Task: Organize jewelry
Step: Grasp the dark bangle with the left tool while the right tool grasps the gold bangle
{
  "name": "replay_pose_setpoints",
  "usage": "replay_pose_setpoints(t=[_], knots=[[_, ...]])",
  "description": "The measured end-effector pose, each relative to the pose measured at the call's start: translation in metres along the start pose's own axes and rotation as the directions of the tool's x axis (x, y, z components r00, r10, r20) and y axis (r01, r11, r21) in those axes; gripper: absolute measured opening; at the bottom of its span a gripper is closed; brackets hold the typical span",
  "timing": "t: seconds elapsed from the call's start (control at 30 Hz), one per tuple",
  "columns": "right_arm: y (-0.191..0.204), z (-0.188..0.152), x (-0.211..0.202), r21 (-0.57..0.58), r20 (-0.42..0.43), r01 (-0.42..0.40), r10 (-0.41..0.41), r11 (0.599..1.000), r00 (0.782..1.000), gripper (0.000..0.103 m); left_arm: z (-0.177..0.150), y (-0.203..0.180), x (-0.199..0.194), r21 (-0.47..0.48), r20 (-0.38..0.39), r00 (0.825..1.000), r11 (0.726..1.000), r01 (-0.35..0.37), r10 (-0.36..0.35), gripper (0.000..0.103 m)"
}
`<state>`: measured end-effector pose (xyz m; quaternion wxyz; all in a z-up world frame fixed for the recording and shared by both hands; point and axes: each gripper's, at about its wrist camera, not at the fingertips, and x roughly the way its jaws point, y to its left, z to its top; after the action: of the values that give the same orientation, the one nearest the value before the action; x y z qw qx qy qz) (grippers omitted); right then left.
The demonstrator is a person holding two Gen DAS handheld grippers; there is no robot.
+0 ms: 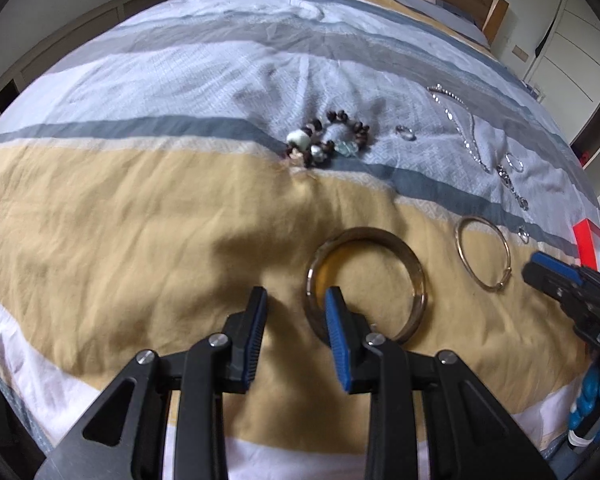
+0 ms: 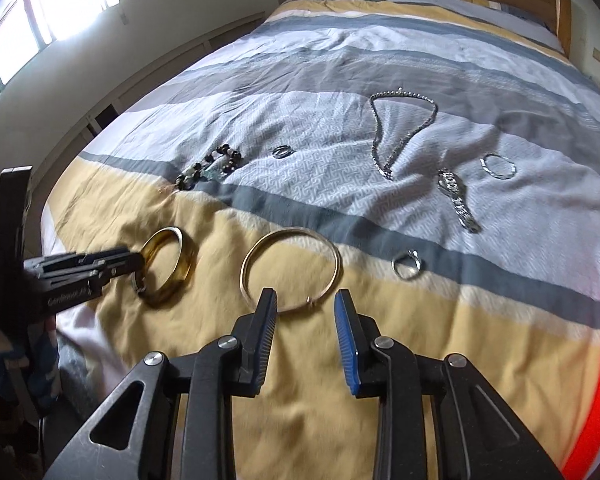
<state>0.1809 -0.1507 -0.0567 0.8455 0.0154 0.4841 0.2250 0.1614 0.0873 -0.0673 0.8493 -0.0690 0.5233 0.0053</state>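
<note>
A wide amber bangle [image 1: 416, 276] lies on the yellow stripe of the bed cover. My left gripper [image 1: 296, 300] is open and straddles its left rim, one finger inside the ring, one outside. From the right wrist view the left gripper [image 2: 134, 262] meets the amber bangle [image 2: 180, 264] at its near edge. A thin gold bangle [image 2: 296, 231] lies to the right of it. My right gripper [image 2: 304, 300] is open, and that bangle's near rim with the clasp runs between its fingertips. The left wrist view shows the right gripper [image 1: 530, 268] beside the thin bangle [image 1: 459, 240].
On the grey and white stripes lie a beaded bracelet [image 2: 208, 168], a small ring [image 2: 282, 152], a silver necklace [image 2: 400, 94], a link watch [image 2: 456, 196], a thin hoop [image 2: 500, 177] and a silver ring [image 2: 396, 270]. A red box [image 1: 592, 240] stands at the bed's right edge.
</note>
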Motion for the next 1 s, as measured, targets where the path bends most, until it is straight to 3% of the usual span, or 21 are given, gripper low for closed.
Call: replay_pose_setpoints(t=[0.27, 0.57, 0.83, 0.9, 1.0], knots=[[-0.011, 0.002, 0.032, 0.055, -0.039, -0.030, 0.032, 0.998, 0.999, 0.030, -0.002, -0.001, 0.019, -0.012, -0.024, 1.000, 1.000, -0.007, 0.006, 0.029], [-0.016, 0.004, 0.050, 0.064, -0.019, -0.076, 0.077, 0.995, 0.997, 0.030, -0.005, -0.004, 0.027, -0.022, -0.004, 1.000, 1.000, -0.023, 0.023, 0.029], [-0.021, 0.003, 0.046, 0.076, 0.011, -0.093, 0.092, 0.993, 0.996, 0.012, -0.003, -0.003, 0.028, -0.050, -0.004, 1.000, 0.998, -0.031, 0.031, 0.028], [-0.018, 0.002, 0.042, 0.061, 0.021, -0.086, 0.085, 0.994, 0.996, 0.007, -0.004, -0.005, 0.025, -0.041, 0.009, 0.999, 0.998, -0.049, 0.050, 0.022], [-0.009, 0.000, 0.033, 0.018, 0.035, -0.072, 0.071, 0.997, 0.997, 0.006, -0.003, -0.009, 0.021, -0.047, 0.020, 0.998, 0.997, -0.063, 0.064, 0.009]])
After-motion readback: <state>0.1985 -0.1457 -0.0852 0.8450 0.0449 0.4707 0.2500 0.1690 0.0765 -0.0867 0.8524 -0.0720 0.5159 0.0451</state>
